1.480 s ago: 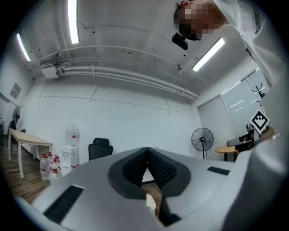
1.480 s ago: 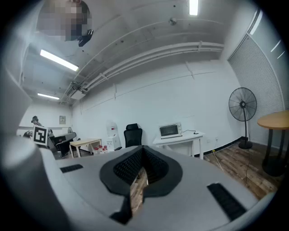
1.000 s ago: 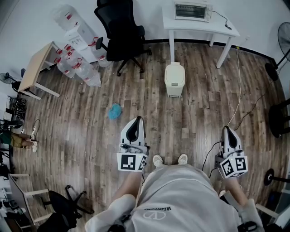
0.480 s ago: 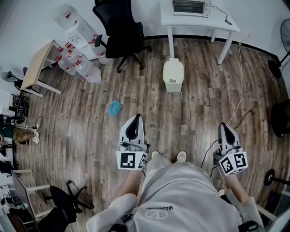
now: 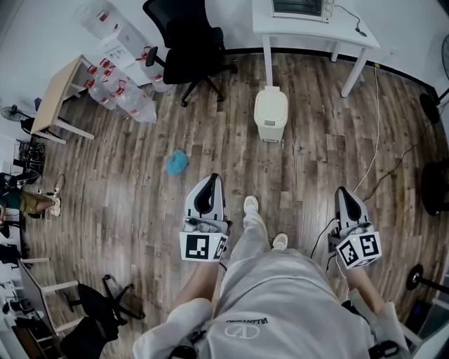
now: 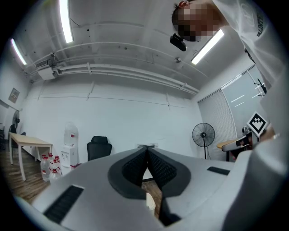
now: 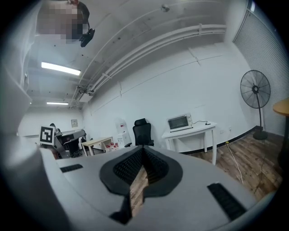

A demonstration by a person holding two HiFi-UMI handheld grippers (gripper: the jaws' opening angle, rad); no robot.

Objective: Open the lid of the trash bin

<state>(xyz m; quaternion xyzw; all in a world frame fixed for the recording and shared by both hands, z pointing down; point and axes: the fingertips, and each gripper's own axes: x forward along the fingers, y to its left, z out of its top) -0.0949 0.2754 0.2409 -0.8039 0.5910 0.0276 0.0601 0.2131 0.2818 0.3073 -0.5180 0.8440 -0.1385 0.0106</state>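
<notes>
While the cream plastic trash bin point(image 5: 271, 114) stands shut in the frame's upper middle, the left gripper point(image 5: 210, 186) and right gripper point(image 5: 342, 193) hang well short, jaws together, empty. Approach seems the step in hand; next, reach its lid point(image 5: 271, 105).

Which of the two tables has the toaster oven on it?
The white table by the far wall, behind the trash bin, holds the toaster oven. The wooden table at left has none.
</notes>
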